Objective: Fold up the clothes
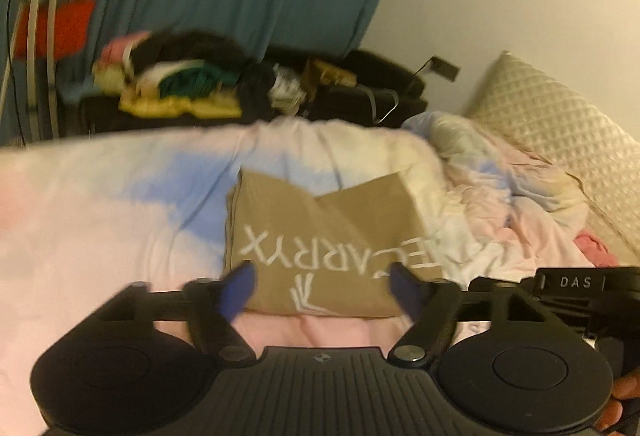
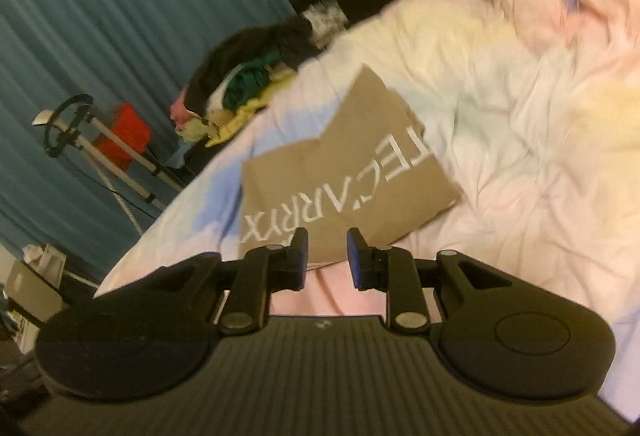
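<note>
tan folded garment [image 1: 320, 236] on the bed: white block lettering, upside down to both cameras, reads "arc'teryx" only in part — "arryx" and a piece of "te" legible in the left wrist view, "tec'arryx" across the fold in the right wrist view [image 2: 344, 176]. below the letters, a white skeletal-bird logo [image 1: 304, 296], also inverted. black device at the right edge of the left wrist view carries a small white label "das" [image 1: 575, 281].
</note>
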`<action>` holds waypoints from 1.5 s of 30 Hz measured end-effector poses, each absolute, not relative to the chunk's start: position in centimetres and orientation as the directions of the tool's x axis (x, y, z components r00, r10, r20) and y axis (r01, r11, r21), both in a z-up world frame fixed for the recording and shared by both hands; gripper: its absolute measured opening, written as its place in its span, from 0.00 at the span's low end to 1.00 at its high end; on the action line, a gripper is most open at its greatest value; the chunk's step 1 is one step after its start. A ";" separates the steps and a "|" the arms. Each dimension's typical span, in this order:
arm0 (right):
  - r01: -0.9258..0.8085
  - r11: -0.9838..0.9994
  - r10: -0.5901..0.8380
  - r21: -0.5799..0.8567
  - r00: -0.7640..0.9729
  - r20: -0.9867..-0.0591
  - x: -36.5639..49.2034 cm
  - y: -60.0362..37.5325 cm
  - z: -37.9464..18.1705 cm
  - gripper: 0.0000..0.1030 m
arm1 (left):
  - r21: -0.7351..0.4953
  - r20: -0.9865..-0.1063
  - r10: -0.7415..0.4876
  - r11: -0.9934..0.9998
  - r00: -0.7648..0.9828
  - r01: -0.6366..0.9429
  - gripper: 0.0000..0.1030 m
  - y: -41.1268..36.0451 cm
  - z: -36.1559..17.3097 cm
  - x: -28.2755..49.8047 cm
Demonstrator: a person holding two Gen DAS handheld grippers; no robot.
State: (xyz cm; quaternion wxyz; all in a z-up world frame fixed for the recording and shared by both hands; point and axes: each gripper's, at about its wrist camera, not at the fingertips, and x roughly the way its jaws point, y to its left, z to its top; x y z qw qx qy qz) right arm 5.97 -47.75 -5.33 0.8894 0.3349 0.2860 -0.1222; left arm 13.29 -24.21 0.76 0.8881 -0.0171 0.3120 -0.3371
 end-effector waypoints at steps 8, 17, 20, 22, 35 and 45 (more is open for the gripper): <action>0.300 0.867 -0.085 0.398 0.875 -0.476 -0.6 -42.9 1.2 0.85 | -0.152 -0.419 -0.602 0.784 0.679 0.601 1.00 -20.2 7.6 5.0; 0.236 0.921 -0.109 0.309 0.919 -0.378 -7.0 -38.3 2.6 0.85 | -0.043 -0.358 -0.566 0.805 0.743 0.592 1.00 -15.9 9.2 -2.6; 0.232 0.923 -0.115 0.306 0.927 -0.356 -8.1 -37.3 1.9 0.85 | -0.023 -0.326 -0.575 0.798 0.750 0.602 1.00 -14.9 8.8 -4.4; 0.229 0.922 -0.114 0.311 0.931 -0.346 -8.7 -37.0 1.1 0.85 | -0.007 -0.284 -0.567 0.808 0.773 0.589 1.00 -14.2 8.2 -5.5; 0.233 0.947 -0.163 0.219 0.941 -0.296 -8.9 -34.1 -3.9 0.85 | -0.023 -0.241 -0.551 0.826 0.799 0.563 1.00 -12.1 3.8 -7.2; 0.217 0.968 -0.178 0.129 0.949 -0.260 -9.1 -32.0 -5.3 0.85 | -0.069 -0.264 -0.518 0.851 0.813 0.520 1.00 -10.7 1.2 -6.8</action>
